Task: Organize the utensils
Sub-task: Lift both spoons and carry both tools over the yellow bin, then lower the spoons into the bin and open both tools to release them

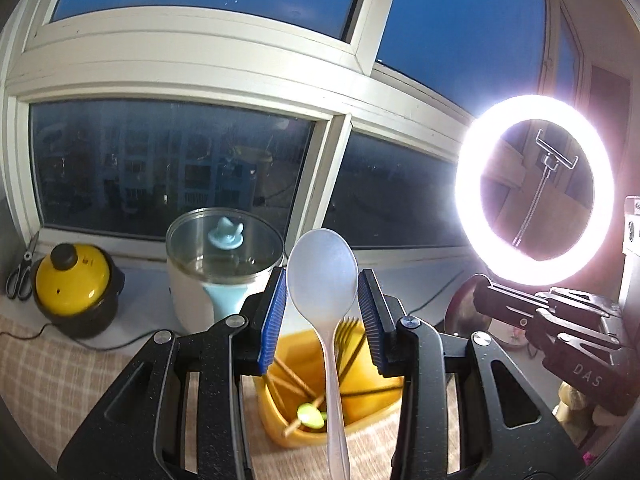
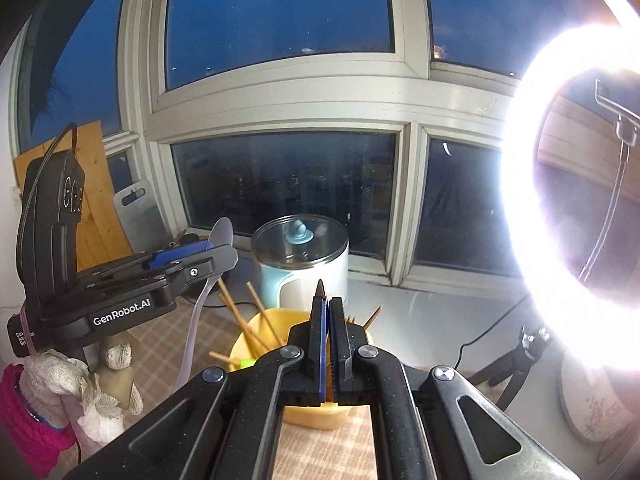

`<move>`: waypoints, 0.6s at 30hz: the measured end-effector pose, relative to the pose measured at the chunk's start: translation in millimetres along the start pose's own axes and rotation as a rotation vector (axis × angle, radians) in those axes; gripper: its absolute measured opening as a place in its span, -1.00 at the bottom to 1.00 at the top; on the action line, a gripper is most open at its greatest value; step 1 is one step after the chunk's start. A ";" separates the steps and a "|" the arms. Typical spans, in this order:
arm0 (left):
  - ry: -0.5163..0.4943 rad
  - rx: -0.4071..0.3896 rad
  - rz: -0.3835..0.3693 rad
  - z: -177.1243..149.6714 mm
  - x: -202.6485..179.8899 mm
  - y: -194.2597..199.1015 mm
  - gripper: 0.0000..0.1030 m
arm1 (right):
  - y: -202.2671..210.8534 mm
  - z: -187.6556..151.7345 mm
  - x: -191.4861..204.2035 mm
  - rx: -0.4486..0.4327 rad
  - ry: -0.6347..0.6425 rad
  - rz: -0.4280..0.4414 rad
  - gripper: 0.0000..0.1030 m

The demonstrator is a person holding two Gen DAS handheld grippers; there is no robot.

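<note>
Above the yellow utensil holder (image 1: 362, 396) on the checked worktop (image 1: 60, 376), the left hand-held gripper (image 1: 322, 312) is carrying a translucent white spoon (image 1: 322, 276), jaws partly closed around its bowl, the long handle trailing back and down toward the camera. Below and just ahead, the holder is standing upright with chopsticks (image 1: 294, 380) and a fork (image 1: 347, 330) inside. The right hand-held gripper (image 2: 330, 320) is hovering beside it, clamped on a thin brown stick-like piece (image 2: 320, 290), equally near.
</note>
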State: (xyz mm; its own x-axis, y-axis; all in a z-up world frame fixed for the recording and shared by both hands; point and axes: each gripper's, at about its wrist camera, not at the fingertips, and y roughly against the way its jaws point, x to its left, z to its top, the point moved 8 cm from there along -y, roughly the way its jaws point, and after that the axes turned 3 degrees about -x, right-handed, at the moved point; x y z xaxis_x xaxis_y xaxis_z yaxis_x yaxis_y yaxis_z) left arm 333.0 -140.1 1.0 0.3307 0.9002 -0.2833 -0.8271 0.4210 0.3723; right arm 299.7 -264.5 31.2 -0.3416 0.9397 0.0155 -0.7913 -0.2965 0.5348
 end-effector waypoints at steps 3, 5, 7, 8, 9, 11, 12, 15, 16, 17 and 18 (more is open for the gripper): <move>-0.004 -0.012 0.005 4.2 2.1 -7.9 -0.30 | -4.5 6.3 -4.2 -0.007 0.014 -0.019 -1.00; 0.001 -0.016 0.006 5.4 4.3 -13.8 -0.30 | -7.6 9.5 -7.1 -0.011 0.026 -0.035 -1.00; 0.006 -0.016 0.007 6.2 6.7 -20.5 -0.30 | -10.2 11.8 -9.5 -0.013 0.030 -0.044 -1.00; 0.007 -0.015 0.009 6.4 7.8 -23.7 -0.30 | -11.5 12.8 -10.8 -0.014 0.028 -0.046 -1.00; 0.007 -0.014 0.009 7.0 8.3 -26.3 -0.30 | -12.4 13.2 -11.7 -0.015 0.027 -0.049 -1.00; 0.005 -0.015 0.012 7.2 9.8 -30.4 -0.30 | -15.6 14.3 -14.5 -0.016 0.027 -0.056 -1.00; 0.003 -0.018 0.014 7.2 10.0 -31.4 -0.30 | -16.0 14.4 -15.1 -0.017 0.028 -0.060 -1.00; -0.010 -0.024 0.020 7.8 9.8 -35.3 -0.30 | -20.5 15.9 -17.7 -0.017 0.028 -0.070 -1.00; -0.011 -0.025 0.021 8.1 9.9 -36.6 -0.30 | -21.5 16.5 -18.7 -0.018 0.026 -0.073 -1.00; -0.012 -0.026 0.022 7.9 9.7 -36.5 -0.30 | -22.6 17.6 -19.8 -0.020 0.024 -0.075 -1.00; -0.015 -0.027 0.023 8.3 9.5 -37.6 -0.29 | -24.1 18.8 -20.5 -0.021 0.022 -0.077 -1.00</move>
State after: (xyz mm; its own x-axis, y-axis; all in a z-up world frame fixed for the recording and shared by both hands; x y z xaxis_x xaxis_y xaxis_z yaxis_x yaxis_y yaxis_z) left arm 371.0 -146.5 -8.3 0.3183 0.9112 -0.2617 -0.8463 0.3975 0.3547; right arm 335.3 -273.4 33.9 -0.2900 0.9560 -0.0438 -0.8260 -0.2269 0.5160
